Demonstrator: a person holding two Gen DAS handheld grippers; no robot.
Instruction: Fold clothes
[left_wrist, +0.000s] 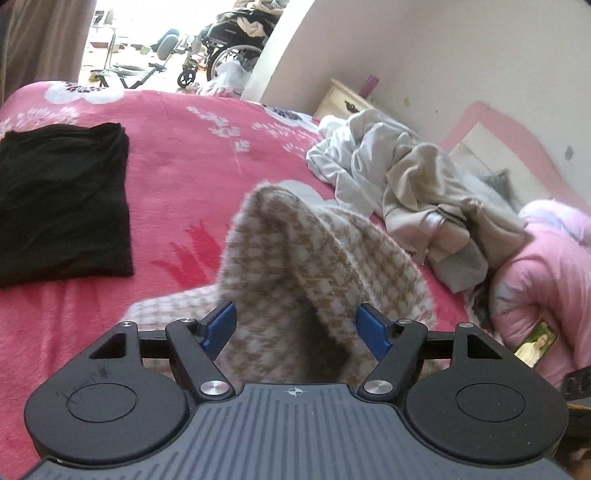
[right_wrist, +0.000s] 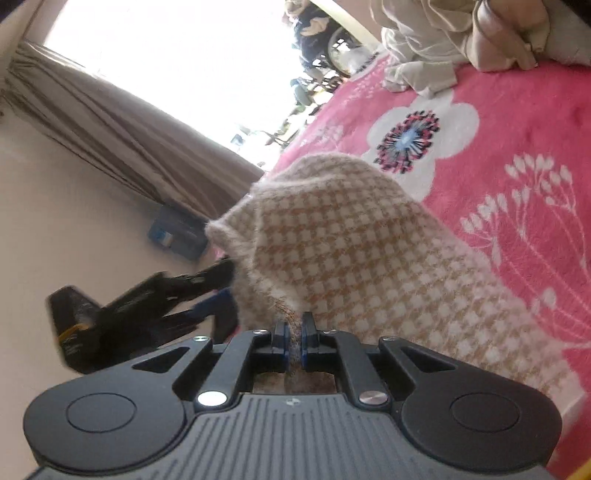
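Left gripper (left_wrist: 295, 326) stands wide around the raised houndstooth garment (left_wrist: 314, 258) on the pink bedspread (left_wrist: 184, 147) without pinching it; right gripper (right_wrist: 293, 341), clamped on its edge, should likely keep tension while the left re-grips.

Your right gripper (right_wrist: 294, 334) is matt black plastic with bright metal pivot pins, and between its blue pads sits the fuzzy, woolly houndstooth garment (right_wrist: 351, 251). That garment lies on a plush, fleecy pink blanket (left_wrist: 177, 155). Left of the garment you have a smooth, matt black folded cloth (left_wrist: 62, 203); right of it, a glossy, quilted pink jacket (left_wrist: 535, 273).
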